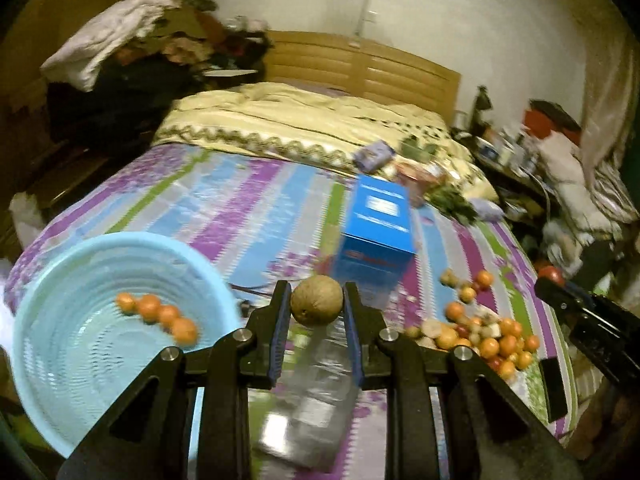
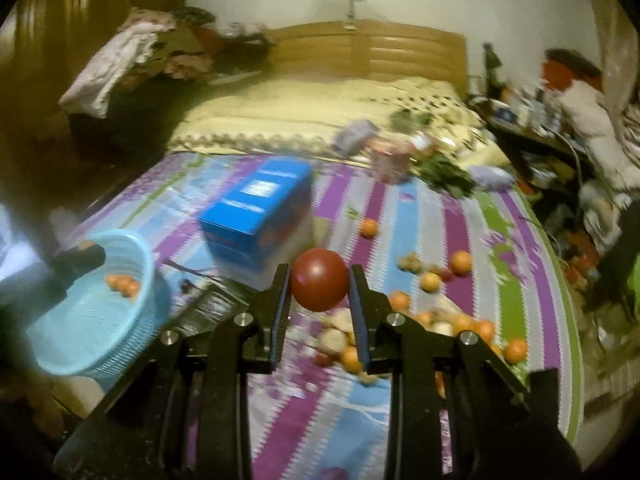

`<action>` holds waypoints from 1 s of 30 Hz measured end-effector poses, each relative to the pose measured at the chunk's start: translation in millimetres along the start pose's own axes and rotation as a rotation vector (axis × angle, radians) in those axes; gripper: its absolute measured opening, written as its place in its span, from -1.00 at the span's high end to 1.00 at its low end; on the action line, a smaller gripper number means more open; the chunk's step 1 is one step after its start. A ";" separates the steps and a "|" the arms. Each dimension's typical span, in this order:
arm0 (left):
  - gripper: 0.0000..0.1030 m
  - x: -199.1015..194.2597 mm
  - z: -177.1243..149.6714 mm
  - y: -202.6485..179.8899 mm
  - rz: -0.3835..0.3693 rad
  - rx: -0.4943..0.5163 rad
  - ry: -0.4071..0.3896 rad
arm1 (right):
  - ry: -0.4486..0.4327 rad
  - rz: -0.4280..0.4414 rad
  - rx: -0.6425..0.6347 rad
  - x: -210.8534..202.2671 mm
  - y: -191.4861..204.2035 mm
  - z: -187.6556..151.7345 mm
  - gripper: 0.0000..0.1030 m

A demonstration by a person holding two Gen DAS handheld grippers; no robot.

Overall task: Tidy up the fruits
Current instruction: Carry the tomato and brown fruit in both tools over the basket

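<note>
My left gripper is shut on a round brown fruit and holds it above the bed, just right of the light blue basket. Several oranges lie in that basket. My right gripper is shut on a dark red round fruit above a pile of oranges and pale fruits on the striped bedspread. The pile also shows in the left wrist view. The basket shows at the left of the right wrist view, with the left gripper's tip over it.
A blue box stands mid-bed, also in the right wrist view. A clear plastic bottle lies under my left gripper. Packets and greens lie near the cream quilt. A cluttered table stands on the right.
</note>
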State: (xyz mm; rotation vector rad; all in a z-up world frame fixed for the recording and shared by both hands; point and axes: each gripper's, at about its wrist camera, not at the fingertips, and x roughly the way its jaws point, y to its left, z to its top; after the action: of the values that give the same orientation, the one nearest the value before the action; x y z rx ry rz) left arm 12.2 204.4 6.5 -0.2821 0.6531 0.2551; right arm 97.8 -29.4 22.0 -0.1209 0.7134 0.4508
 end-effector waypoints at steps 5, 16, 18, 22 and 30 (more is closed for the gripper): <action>0.50 -12.8 11.3 47.1 0.060 -0.055 -0.007 | 0.007 0.070 -0.045 11.6 47.6 19.8 0.44; 0.50 -22.1 20.8 136.0 0.146 -0.159 0.005 | 0.049 0.181 -0.142 35.9 138.0 39.2 0.44; 0.50 -21.5 22.6 154.4 0.160 -0.177 0.015 | 0.062 0.198 -0.159 39.8 150.7 40.8 0.44; 0.50 -15.1 24.0 183.6 0.185 -0.198 0.049 | 0.107 0.243 -0.192 53.4 180.6 43.7 0.44; 0.50 3.4 13.3 234.3 0.208 -0.248 0.142 | 0.235 0.343 -0.245 81.8 236.3 37.1 0.44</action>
State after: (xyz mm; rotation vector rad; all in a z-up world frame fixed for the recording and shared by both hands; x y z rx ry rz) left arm -52.6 427.5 -26.9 -0.4735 0.7934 0.5211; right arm 70.9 221.6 6.9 -0.2879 0.9125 0.8626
